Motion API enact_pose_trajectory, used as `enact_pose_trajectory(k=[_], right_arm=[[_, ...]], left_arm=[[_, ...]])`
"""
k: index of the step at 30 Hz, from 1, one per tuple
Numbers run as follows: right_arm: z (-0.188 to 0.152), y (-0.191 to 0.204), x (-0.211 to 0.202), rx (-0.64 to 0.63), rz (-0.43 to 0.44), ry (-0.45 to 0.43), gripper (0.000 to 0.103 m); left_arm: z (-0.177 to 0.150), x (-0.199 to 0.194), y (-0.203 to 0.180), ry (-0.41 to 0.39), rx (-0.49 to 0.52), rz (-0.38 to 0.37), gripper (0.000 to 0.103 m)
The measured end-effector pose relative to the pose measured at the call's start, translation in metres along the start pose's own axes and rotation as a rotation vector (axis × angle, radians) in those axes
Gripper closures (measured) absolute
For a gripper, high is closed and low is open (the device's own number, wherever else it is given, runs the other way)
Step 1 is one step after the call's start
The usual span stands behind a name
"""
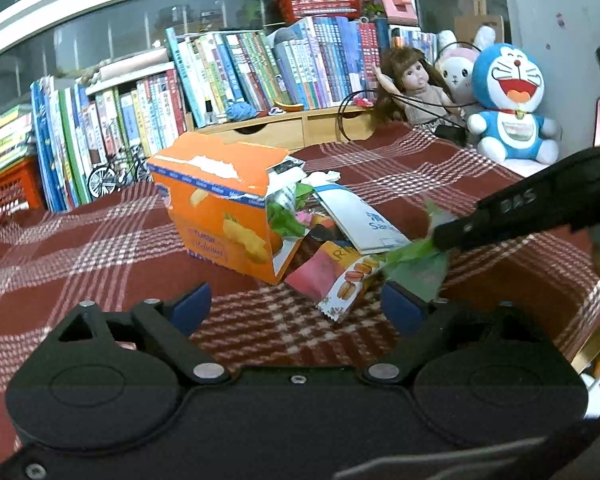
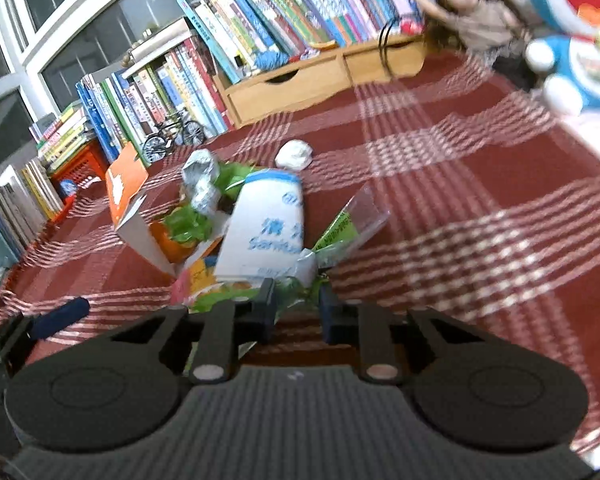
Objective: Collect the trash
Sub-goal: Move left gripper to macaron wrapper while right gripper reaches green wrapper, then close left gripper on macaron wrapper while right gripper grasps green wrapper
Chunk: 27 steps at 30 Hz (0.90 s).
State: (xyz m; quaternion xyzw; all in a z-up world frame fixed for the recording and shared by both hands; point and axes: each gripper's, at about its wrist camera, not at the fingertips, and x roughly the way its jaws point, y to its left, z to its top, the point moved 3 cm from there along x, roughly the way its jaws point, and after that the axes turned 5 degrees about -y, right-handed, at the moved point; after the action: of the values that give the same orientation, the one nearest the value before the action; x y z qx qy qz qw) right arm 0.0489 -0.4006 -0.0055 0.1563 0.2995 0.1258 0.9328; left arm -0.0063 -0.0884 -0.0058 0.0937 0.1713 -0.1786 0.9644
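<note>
left tool (image 1: 296,308): fingers spread wide, low over surface | right tool (image 2: 296,304): fingers nearly closed, pinching

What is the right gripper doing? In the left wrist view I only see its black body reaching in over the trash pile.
Observer: The right gripper is shut on a green wrapper at the near edge of the pile.
Operator: Is there anything behind the orange box that I can't see?
Observer: Yes, a crumpled white paper ball lies on the cloth just beyond the white sachet.
Operator: And at the box's open end?
Observer: Crumpled silver foil sticks up there, beside the orange box flap.
</note>
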Motion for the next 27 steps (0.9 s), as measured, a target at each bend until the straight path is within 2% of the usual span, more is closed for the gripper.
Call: enact_pose_trajectory(k=[6, 9, 13, 18, 20, 21, 22, 27], right_arm=[[0.010, -0.027, -0.022, -0.034, -0.062, -0.029, 0.077], [0.013, -0.042, -0.031, -0.030, -0.084, -0.035, 0.077], [0.009, -0.053, -0.036, -0.031, -0.080, -0.021, 0.077], [0.003, -0.051, -0.037, -0.067, -0.070, -0.016, 0.077], [0.002, -0.049, -0.038, -0.073, -0.063, -0.017, 0.077], [0.001, -0.049, -0.038, -0.076, -0.060, -0.017, 0.077], [0.001, -0.049, -0.038, -0.078, -0.057, -0.017, 0.077], [-0.001, -0.046, -0.038, -0.074, -0.038, -0.018, 0.077]], left_arm=[[0.005, 0.017, -0.010, 0.001, 0.016, -0.031, 0.014], [0.009, 0.034, -0.019, 0.023, 0.055, -0.049, 0.013], [0.014, 0.051, -0.028, 0.018, 0.056, -0.065, 0.012], [0.013, 0.073, -0.036, 0.055, 0.044, -0.104, 0.015], [0.011, 0.075, -0.038, 0.071, 0.046, -0.124, 0.019], [0.010, 0.074, -0.039, 0.076, 0.046, -0.129, 0.032], [0.009, 0.073, -0.040, 0.081, 0.047, -0.131, 0.049], [0.007, 0.058, -0.042, 0.073, 0.062, -0.101, 0.054]])
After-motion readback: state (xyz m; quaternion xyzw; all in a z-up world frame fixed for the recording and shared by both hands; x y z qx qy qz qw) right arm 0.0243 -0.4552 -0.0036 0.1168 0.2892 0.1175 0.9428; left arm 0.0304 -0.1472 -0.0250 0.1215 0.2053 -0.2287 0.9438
